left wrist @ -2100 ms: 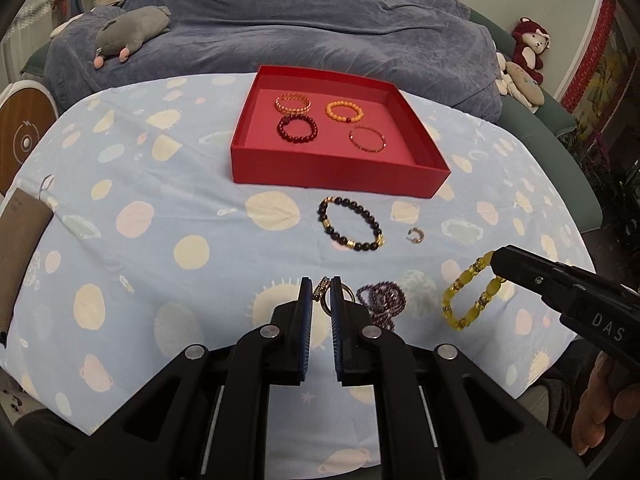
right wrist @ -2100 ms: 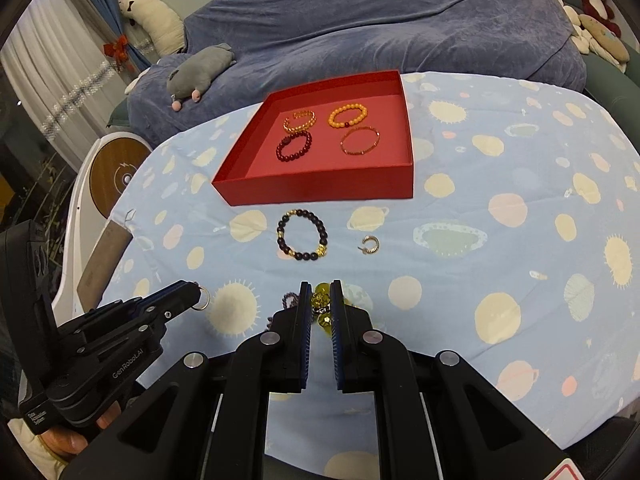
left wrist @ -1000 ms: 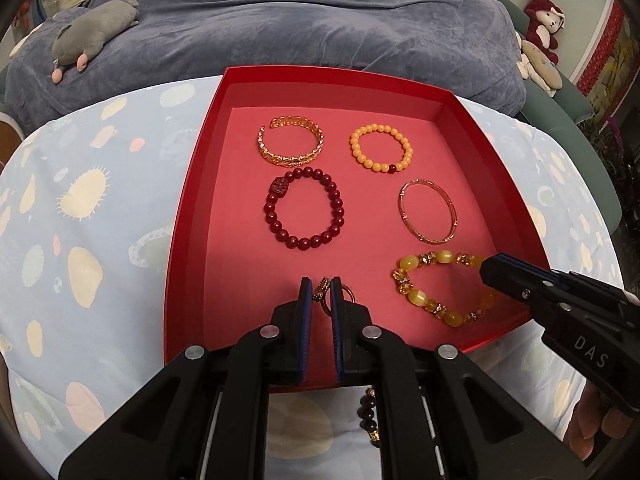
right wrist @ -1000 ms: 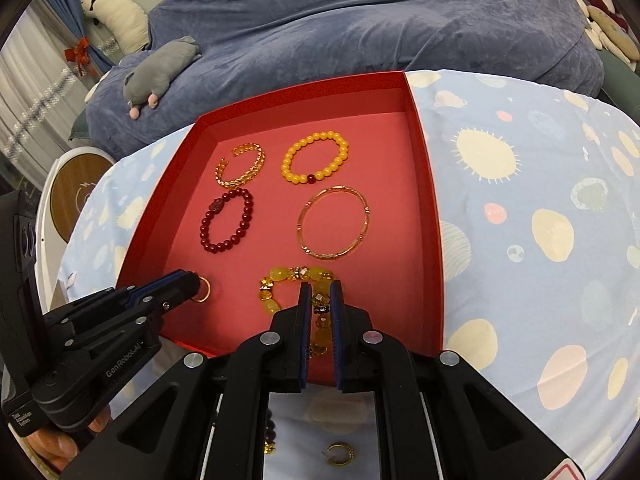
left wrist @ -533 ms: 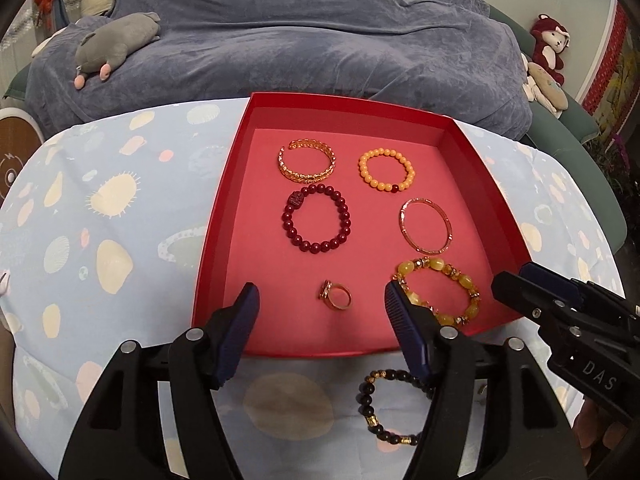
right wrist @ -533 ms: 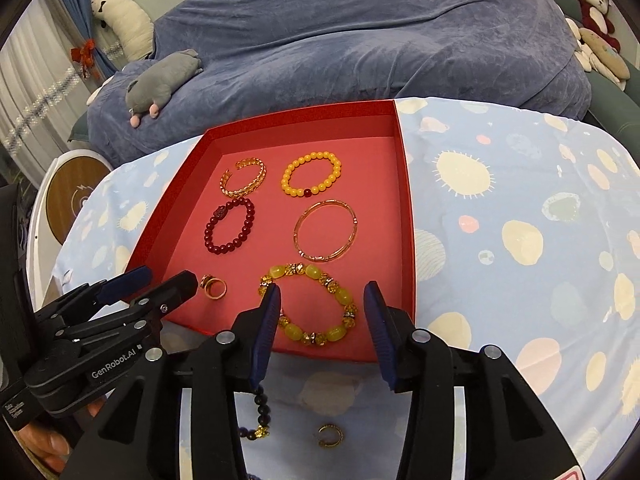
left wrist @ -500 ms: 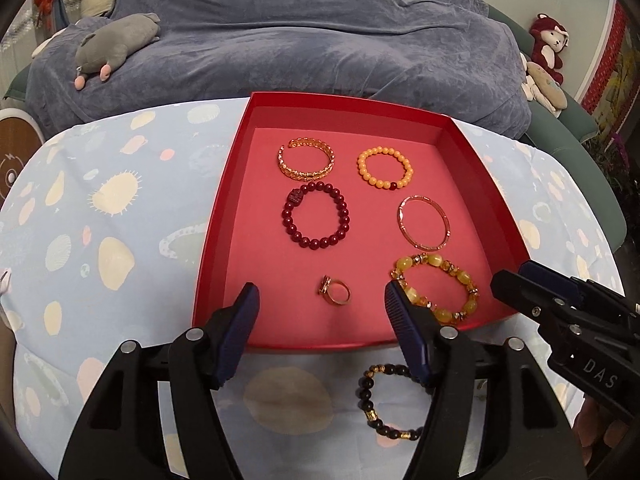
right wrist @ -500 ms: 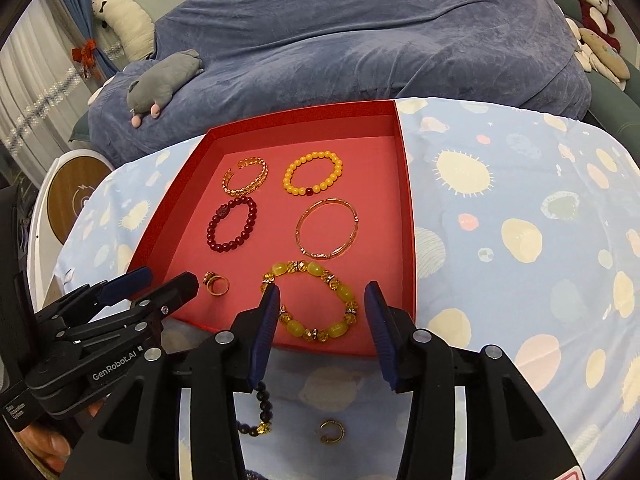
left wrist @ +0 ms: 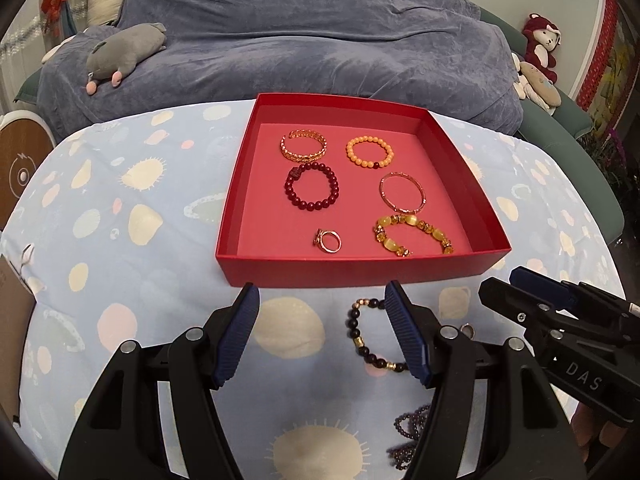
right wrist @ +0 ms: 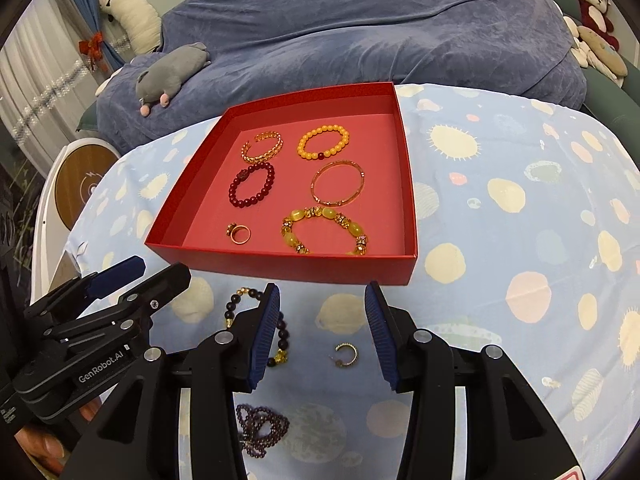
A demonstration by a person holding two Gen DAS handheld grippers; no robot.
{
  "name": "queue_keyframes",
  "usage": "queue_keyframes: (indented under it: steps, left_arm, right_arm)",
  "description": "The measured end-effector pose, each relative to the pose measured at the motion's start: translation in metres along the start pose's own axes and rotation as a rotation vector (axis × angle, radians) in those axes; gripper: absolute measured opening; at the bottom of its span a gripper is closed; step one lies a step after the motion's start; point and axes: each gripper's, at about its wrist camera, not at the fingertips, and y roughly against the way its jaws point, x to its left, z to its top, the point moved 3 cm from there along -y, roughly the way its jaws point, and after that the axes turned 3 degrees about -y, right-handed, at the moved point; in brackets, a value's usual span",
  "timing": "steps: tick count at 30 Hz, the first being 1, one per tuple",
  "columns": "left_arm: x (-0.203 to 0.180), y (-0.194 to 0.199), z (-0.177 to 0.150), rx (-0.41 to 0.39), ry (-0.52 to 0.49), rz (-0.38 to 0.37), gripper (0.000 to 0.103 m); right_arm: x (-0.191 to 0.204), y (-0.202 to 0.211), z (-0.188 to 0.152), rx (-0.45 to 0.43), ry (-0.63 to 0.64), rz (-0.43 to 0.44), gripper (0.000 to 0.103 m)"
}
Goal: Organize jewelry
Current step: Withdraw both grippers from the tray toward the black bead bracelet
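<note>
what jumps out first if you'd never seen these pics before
The red box sits mid-table on a blue spotted cloth, holding five bracelets and a gold ring laid out in two columns. Nearer the cameras, a dark beaded bracelet, a small open ring and a purple bead strand lie on the cloth outside it. The left claw and right claw both hang open and empty.

The left hand-held gripper (left wrist: pixel 322 332) points steeply downward, jaws wide apart and empty; the right hand-held gripper (right wrist: pixel 322 330) (held alongside it) also gapes empty, slightly narrower
</note>
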Motion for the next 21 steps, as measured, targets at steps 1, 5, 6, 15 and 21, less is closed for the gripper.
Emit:
queue_keyframes:
  steps: [1,5,6,15,21]
  left_arm:
    - [0.000,0.002,-0.004,0.004,0.004,0.000,0.062]
    - [0.004,0.007,-0.017,0.017,0.019,0.007,0.062]
    - [0.005,0.008,-0.020,0.019,0.022,0.010,0.062]
    - [0.013,0.010,-0.044,0.050,0.073,0.025,0.062]
    - [0.017,0.009,-0.052,0.062,0.085,0.028,0.062]
  right_arm:
    - [0.000,0.001,-0.003,0.002,0.000,-0.001,0.044]
    - [0.001,0.006,-0.016,0.013,0.004,-0.001,0.044]
    - [0.001,0.007,-0.020,0.017,0.005,-0.001,0.044]
    - [0.009,0.004,-0.043,0.054,0.029,0.004,0.044]
    - [0.017,-0.004,-0.042,0.064,0.041,0.007,0.044]
